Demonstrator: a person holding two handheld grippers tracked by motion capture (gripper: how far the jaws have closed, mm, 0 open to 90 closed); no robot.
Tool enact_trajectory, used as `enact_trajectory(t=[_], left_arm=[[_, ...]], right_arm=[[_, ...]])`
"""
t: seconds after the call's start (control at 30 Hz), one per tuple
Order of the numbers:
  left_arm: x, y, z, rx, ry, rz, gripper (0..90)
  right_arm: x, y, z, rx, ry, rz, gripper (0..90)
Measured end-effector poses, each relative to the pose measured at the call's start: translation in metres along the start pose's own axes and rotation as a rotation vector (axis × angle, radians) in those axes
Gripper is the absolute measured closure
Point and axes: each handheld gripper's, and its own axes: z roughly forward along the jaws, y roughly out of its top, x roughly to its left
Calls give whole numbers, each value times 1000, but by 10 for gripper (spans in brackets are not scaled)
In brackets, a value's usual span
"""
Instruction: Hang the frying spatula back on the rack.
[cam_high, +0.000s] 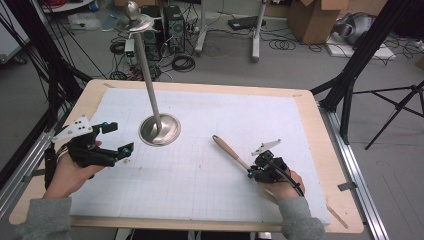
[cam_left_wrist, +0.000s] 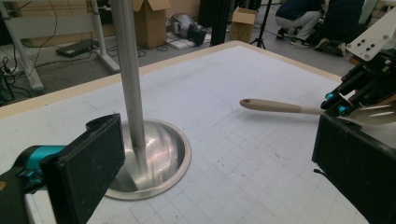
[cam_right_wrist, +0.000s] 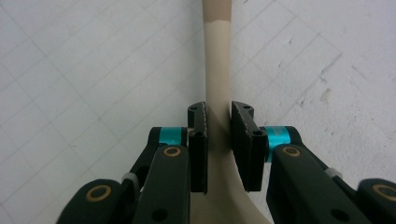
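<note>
Looking down from the high view, we see the right hand-held gripper (cam_high: 251, 172) clamped on a beige spatula (cam_high: 231, 152), whose wooden handle slants up and left over the gridded counter (cam_high: 225, 120). Our left hand-held gripper (cam_high: 116, 138) rests released near the left edge, just beside the round base of a metal stand (cam_high: 159, 129).

From the left gripper view, 2 black jaws stand wide apart with nothing between them; the stand (cam_left_wrist: 140, 158) rises close ahead, and the spatula (cam_left_wrist: 280, 107) lies farther right, held by the other gripper.

From the right gripper view, both pads (cam_right_wrist: 198, 140) press the spatula's pale neck (cam_right_wrist: 217, 70).
</note>
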Motion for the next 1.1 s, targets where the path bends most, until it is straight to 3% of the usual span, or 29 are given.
enact_trajectory(t=[0.33,0.47,0.9,1.1], left_arm=[[0,-1,1,-1,-4,-6,29],[1,-1,1,-5,-8,-9,29],[6,-2,-7,-26,2,-26,29],[7,-4,-5,-18,27,-2,29]], right_arm=[[-5,2,-14,-96,31,1,773],[-4,5,-20,-158,28,-46,773],[-3,20,-37,-275,71,-76,774],[-5,24,-46,-336,46,-73,773]])
